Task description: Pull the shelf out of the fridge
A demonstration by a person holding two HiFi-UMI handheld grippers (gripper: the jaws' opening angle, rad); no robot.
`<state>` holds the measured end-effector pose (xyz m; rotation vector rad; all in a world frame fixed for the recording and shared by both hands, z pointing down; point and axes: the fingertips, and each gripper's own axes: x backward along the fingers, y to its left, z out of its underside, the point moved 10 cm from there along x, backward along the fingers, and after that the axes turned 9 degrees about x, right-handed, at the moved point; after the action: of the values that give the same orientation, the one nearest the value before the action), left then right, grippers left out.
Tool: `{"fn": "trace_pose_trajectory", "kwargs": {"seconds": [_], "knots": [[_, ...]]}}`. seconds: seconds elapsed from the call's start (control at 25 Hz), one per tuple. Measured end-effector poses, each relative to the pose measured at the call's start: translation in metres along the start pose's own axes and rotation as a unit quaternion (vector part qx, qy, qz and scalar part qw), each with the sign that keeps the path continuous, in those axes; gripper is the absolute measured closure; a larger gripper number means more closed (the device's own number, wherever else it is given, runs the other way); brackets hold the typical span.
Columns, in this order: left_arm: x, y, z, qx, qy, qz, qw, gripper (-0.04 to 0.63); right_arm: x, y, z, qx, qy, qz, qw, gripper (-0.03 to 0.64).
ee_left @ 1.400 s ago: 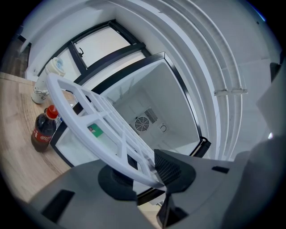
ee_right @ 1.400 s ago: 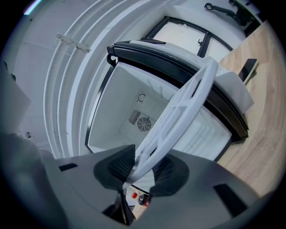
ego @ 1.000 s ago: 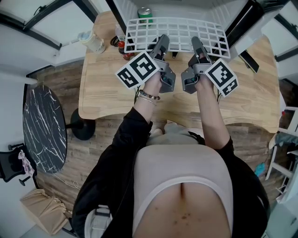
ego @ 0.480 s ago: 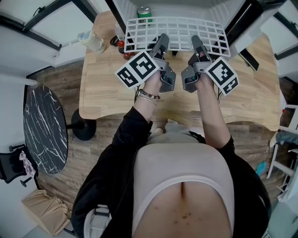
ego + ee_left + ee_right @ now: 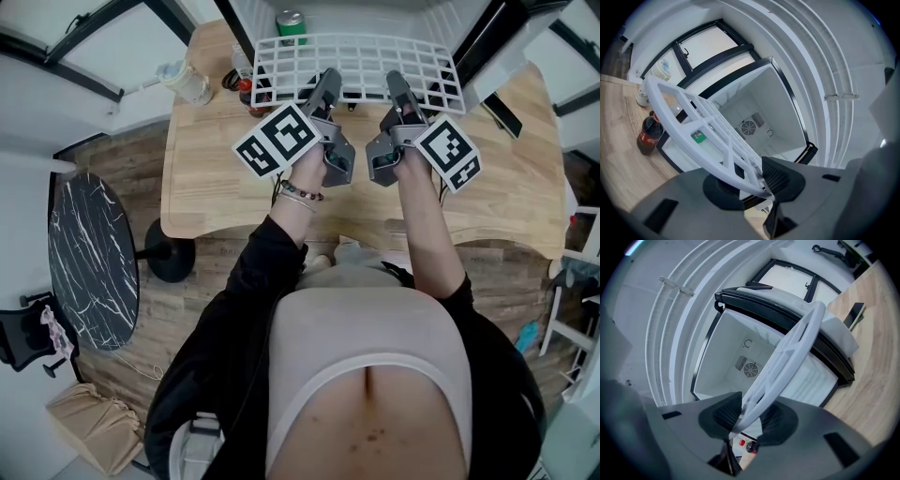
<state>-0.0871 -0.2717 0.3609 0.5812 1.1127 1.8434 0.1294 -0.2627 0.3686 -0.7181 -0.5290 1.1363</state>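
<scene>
A white grid shelf (image 5: 356, 66) hangs level above the wooden table (image 5: 216, 178), in front of the small open fridge (image 5: 754, 122). My left gripper (image 5: 322, 92) is shut on the shelf's near rim, left of the middle; in the left gripper view the white rim (image 5: 717, 159) lies pinched between the dark pads. My right gripper (image 5: 397, 92) is shut on the same rim further right, and the right gripper view shows the shelf (image 5: 783, 371) edge-on between its pads. The fridge interior (image 5: 740, 362) stands white, with a round fan at the back.
A cola bottle (image 5: 648, 135) stands on the table left of the fridge, under the shelf's left corner. A green can (image 5: 292, 22) sits at the fridge mouth. A glass jar (image 5: 187, 84) stands on the table's far left. A dark phone (image 5: 502, 114) lies at right.
The shelf and both grippers have stayed almost in place; the view has shifted very slightly.
</scene>
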Motion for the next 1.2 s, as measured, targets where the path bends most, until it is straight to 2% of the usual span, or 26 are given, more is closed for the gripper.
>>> {"fn": "trace_pose_trajectory", "kwargs": {"seconds": [0.68, 1.2], "knots": [[0.021, -0.006, 0.006, 0.002, 0.008, 0.01, 0.9999, 0.472, 0.023, 0.012, 0.005, 0.008, -0.011, 0.002, 1.0, 0.5], [0.063, -0.005, 0.009, -0.006, 0.012, 0.005, 0.9999, 0.472, 0.051, 0.031, 0.03, 0.007, -0.004, 0.003, 1.0, 0.5]]}}
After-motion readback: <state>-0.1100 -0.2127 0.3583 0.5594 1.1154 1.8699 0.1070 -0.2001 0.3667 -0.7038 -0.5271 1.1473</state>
